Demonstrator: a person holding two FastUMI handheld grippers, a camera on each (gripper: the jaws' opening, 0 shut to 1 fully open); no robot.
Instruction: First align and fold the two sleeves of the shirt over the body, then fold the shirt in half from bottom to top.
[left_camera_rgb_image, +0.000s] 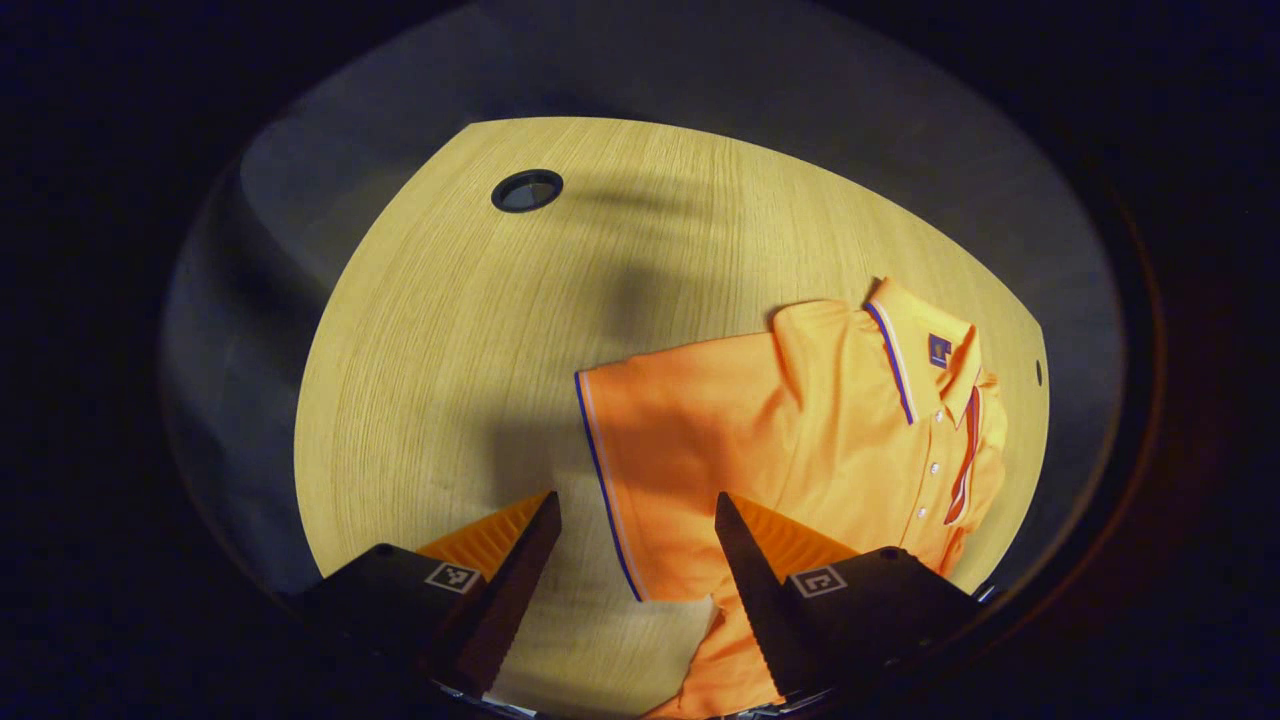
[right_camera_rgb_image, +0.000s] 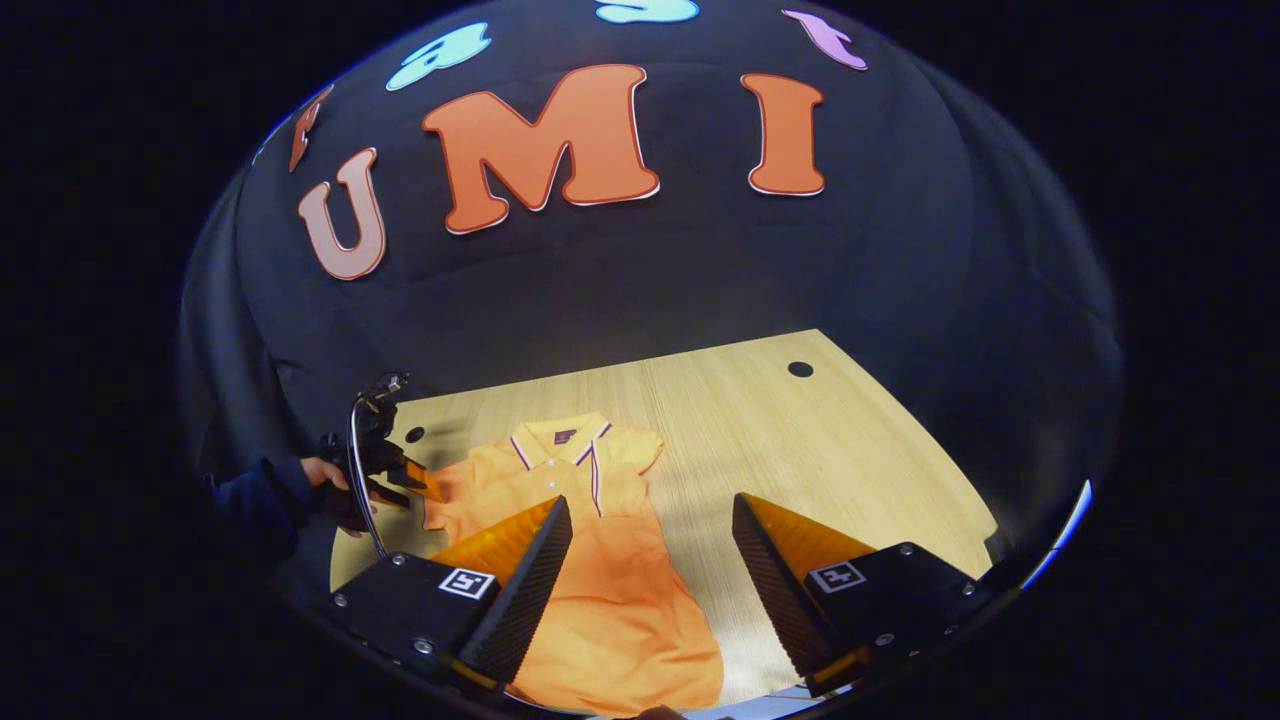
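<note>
An orange polo shirt (left_camera_rgb_image: 800, 440) (right_camera_rgb_image: 600, 560) lies face up on the wooden table (left_camera_rgb_image: 450, 350), its collar (right_camera_rgb_image: 560, 435) at the far end in the right gripper view. The left sleeve (left_camera_rgb_image: 650, 450) is spread flat, and its striped hem runs between the fingers of my left gripper (left_camera_rgb_image: 635, 500), which hovers open over it. In the right gripper view the left gripper (right_camera_rgb_image: 412, 480) hangs at that sleeve's outer edge. My right gripper (right_camera_rgb_image: 650, 505) is held open above the shirt's right side, with nothing between its fingers. The right sleeve (right_camera_rgb_image: 643, 447) sticks out a little beside the collar.
Round cable holes (left_camera_rgb_image: 527, 190) (right_camera_rgb_image: 800, 368) are set in the table top near its far edge. Bare wood stretches to the right of the shirt (right_camera_rgb_image: 820, 460). A hand (right_camera_rgb_image: 325, 472) in a dark sleeve holds the left gripper. Black cloth walls close off the booth behind the table.
</note>
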